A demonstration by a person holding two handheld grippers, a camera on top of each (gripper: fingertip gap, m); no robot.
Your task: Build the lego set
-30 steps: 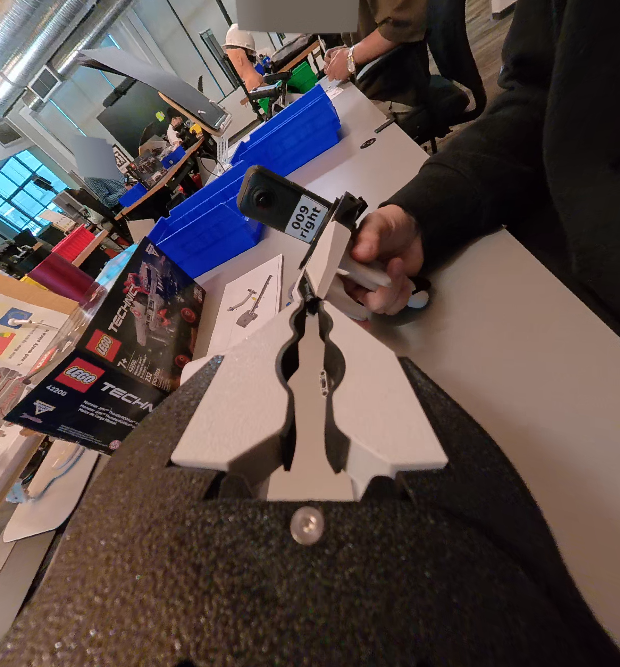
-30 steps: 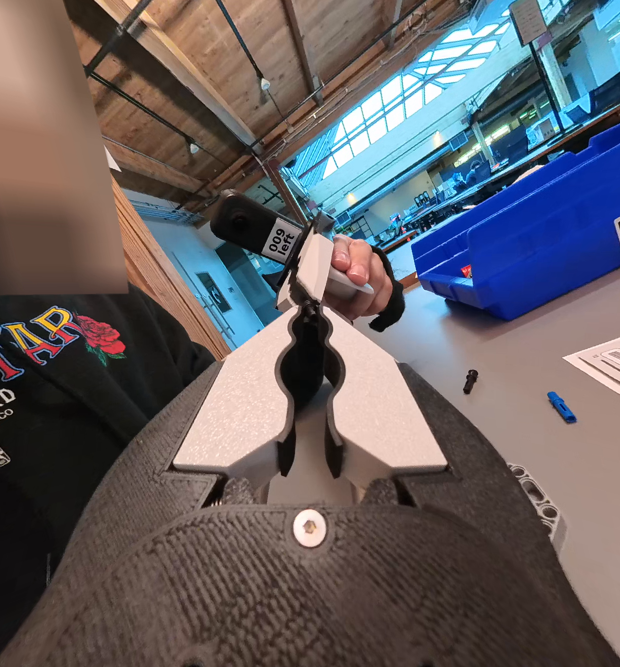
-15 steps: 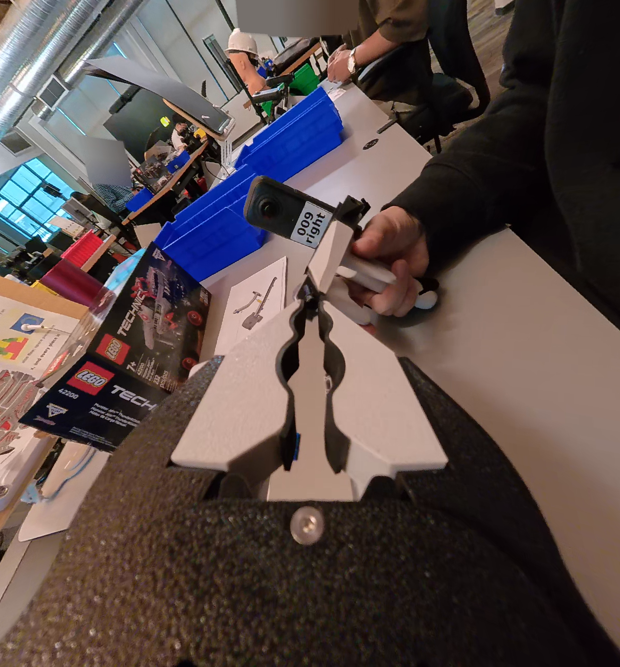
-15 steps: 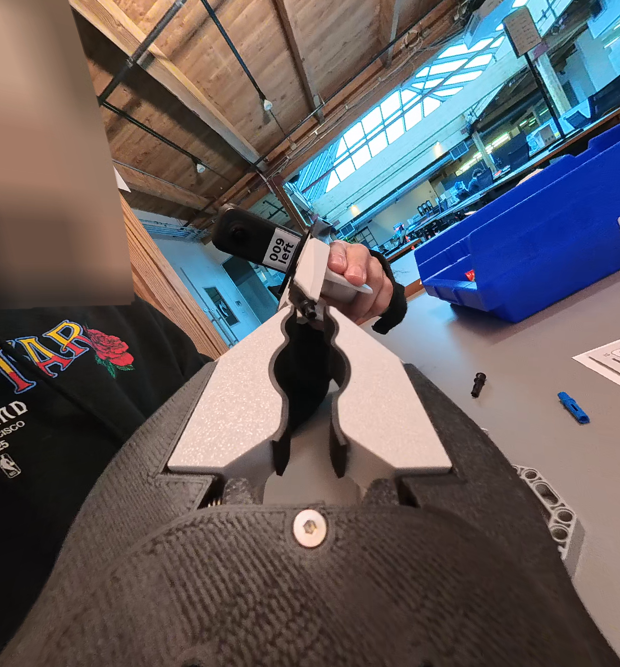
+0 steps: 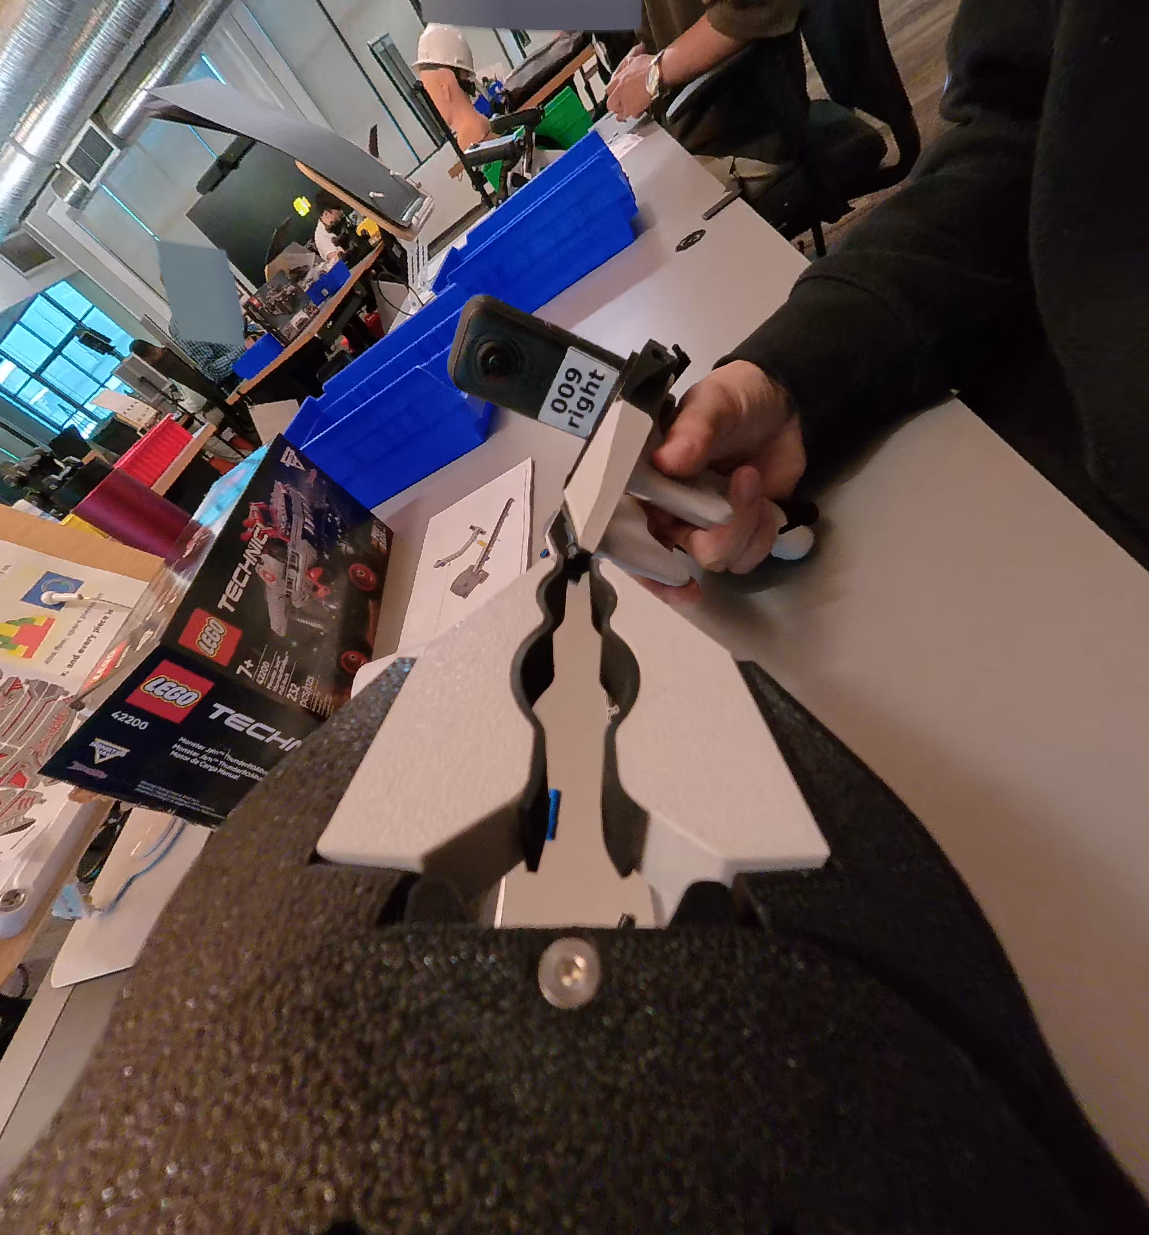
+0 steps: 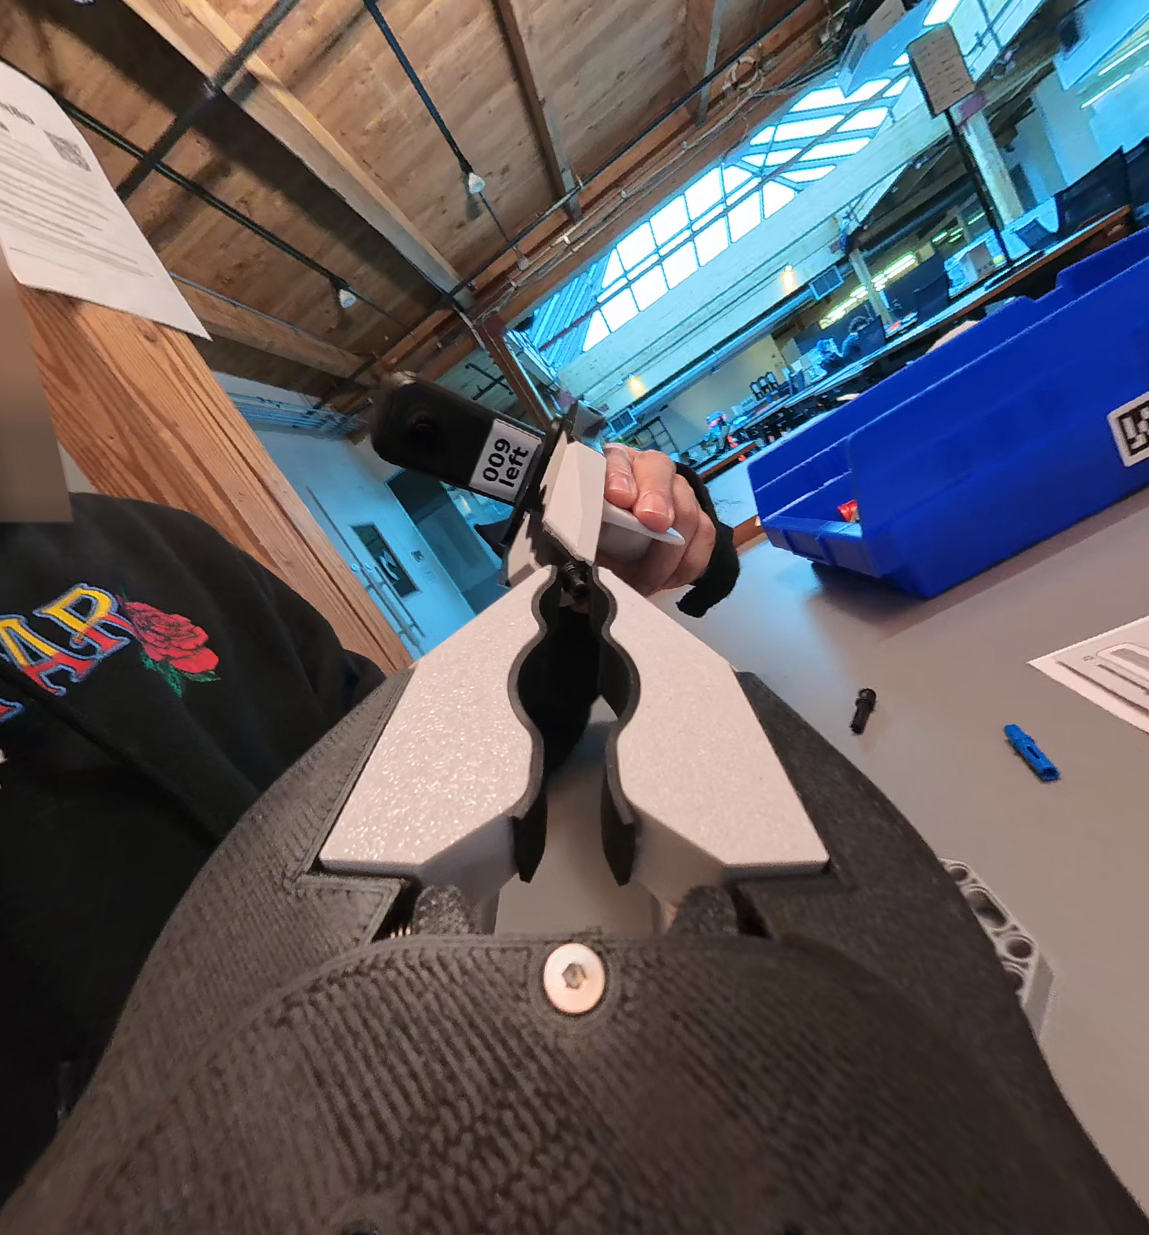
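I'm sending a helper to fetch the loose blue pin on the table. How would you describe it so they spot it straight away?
Start at the row of blue bins along the grey table, then come toward the white instruction sheet. Just in front of that sheet lies the blue pin, flat on the bare tabletop. The black pin beside it is similar, but it is dark; this one is bright blue.

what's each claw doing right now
Left claw: tips nearly together, hold cannot be told.
Right claw: shut on a small black pin.
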